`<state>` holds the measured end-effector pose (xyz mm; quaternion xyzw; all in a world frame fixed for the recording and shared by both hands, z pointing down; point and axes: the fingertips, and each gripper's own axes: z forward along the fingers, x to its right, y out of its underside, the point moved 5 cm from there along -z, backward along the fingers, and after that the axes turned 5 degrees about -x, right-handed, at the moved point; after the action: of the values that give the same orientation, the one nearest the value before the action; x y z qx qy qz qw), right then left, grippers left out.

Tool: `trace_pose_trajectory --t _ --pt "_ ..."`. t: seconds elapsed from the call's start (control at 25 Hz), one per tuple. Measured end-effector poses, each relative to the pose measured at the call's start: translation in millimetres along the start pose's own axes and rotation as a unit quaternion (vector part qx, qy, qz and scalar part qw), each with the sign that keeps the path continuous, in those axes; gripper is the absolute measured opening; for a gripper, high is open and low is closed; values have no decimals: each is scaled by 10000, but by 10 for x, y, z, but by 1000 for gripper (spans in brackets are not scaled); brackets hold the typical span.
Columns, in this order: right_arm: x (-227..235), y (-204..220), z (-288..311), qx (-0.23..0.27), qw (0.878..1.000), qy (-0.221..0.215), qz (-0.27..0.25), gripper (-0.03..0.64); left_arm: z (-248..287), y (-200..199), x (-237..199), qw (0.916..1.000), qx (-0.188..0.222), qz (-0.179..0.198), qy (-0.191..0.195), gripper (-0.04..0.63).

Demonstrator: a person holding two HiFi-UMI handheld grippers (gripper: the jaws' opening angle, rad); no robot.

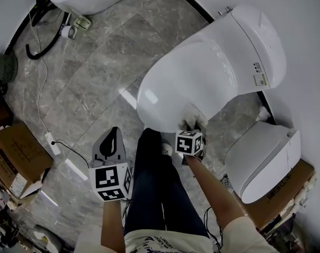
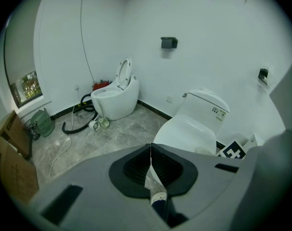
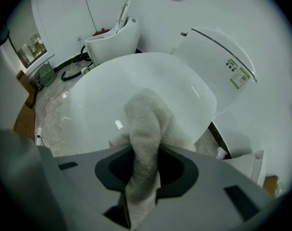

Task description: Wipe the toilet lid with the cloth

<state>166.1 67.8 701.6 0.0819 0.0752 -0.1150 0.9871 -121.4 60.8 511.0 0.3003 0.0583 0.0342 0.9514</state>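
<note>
The jaws of the right gripper (image 3: 145, 153) are squeezed tight on the cloth (image 3: 145, 124). The cloth is pale and fluffy. A thick fold of it pokes out past the jaws and rests on the toilet lid (image 3: 136, 76), at the edge closest to the person. The lid is white, shiny and closed. Behind the lid is the fat white back of the toilet (image 1: 260, 41), with a small sticker on it. The jaws of the left gripper (image 2: 150, 150) are pressed together at the tips, with nothing between them. That gripper hangs over the floor (image 1: 96, 73), just beside the person's leg (image 1: 154, 188) in dark trousers, and well apart from the lid. The floor is grey stone with pale streaks. A white cord (image 1: 44, 88) runs across it to a small white plug strip. Far off by the wall stands a second toilet (image 2: 116, 93) with its lid up, and a black hose (image 1: 38, 46) curls on the floor next to it. A brown cardboard box (image 1: 15, 157) sits on the floor at the left side. On the right side, another big white toilet part (image 1: 262, 162) rests on top of a brown box.
</note>
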Motion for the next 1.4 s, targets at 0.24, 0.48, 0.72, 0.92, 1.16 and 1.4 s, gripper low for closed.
trace_pose_trajectory --t 0.24,0.48,0.72,0.92,1.16,1.4 --pt "-222 -5 -35 -45 10000 -33 -46 100 -56 13 -105 9999 64 -79 -73 9" --pt "-444 -21 -72 -63 9998 -78 -161 100 -108 76 -224 9998 45 -146 -140 9" --pt "-715 -54 -117 -85 9992 -202 -341 100 -144 85 -300 9996 76 -203 -199 9" --pt "-960 -67 -137 -42 9977 -366 -567 103 -172 106 -364 9993 85 -250 -270 9" --pt "-1147 -71 -167 -5 9962 -457 -741 103 -246 167 -435 9988 69 -313 -378 9" --pt "-1257 -88 -173 17 9949 -542 -853 103 -270 198 -435 9984 65 -366 -414 9"
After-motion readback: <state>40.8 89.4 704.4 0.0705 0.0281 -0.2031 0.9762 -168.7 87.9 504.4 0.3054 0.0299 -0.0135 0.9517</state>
